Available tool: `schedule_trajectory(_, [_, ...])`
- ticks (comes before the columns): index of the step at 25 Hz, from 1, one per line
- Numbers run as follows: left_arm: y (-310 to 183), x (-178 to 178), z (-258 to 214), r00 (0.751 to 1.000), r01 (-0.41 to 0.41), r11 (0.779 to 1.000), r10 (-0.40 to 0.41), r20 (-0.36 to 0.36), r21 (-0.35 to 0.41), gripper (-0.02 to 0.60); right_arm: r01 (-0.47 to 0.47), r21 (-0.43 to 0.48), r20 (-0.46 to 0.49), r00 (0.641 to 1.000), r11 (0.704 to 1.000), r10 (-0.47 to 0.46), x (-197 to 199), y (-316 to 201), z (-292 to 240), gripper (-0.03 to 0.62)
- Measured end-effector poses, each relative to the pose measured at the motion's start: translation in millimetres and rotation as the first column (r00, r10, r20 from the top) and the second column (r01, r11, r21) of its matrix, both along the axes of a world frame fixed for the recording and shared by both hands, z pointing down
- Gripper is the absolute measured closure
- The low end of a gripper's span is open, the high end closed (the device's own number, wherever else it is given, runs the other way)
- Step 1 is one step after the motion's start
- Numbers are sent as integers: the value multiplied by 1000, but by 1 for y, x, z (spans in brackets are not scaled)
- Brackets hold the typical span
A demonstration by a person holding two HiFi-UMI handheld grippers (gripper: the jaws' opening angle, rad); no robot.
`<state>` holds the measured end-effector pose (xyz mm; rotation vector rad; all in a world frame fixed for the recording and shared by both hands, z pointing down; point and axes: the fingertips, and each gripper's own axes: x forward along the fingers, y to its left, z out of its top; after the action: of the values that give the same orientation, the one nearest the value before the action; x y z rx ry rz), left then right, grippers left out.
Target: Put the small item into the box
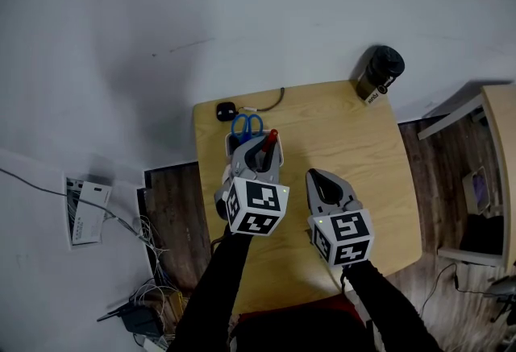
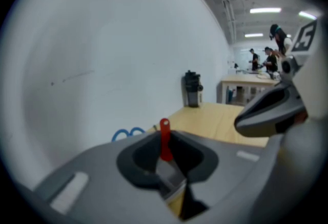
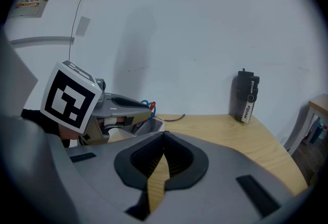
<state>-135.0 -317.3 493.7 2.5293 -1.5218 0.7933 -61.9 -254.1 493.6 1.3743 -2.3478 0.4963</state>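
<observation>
Red plastic, slim and flat with a hole at its free end, the small item [image 2: 164, 138] stands upright, pinched by its lower end between the dark pads of the left gripper [image 2: 167, 160]. Holding it low leaves the top clear, probably so it can drop straight into the box [image 3: 151, 126]. The box is a pale, smooth-walled bin just below those jaws, with the blue scissors [image 2: 128, 133] sticking up just beyond them. The right gripper [image 3: 163, 159] hovers alongside, jaws pressed together on nothing, with only the matte wooden table [image 3: 215, 130] showing through the slit.
</observation>
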Motion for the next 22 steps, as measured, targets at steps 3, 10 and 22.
schedule_trajectory(3, [-1, 0, 2, 1000, 7, 1000, -7, 9, -6, 525, 2, -3, 1, 1000, 1000, -2, -1, 0, 1, 586])
schedule_trajectory(10, [-1, -1, 2, 1000, 16, 1000, -16, 10, -7, 523, -2, -10, -4, 1000, 1000, 2, 0, 1, 3, 586])
schedule_trajectory(22, [-1, 1, 3, 1000, 7, 1000, -7, 18, -9, 514, 4, -16, -8, 1000, 1000, -4, -3, 5, 5, 586])
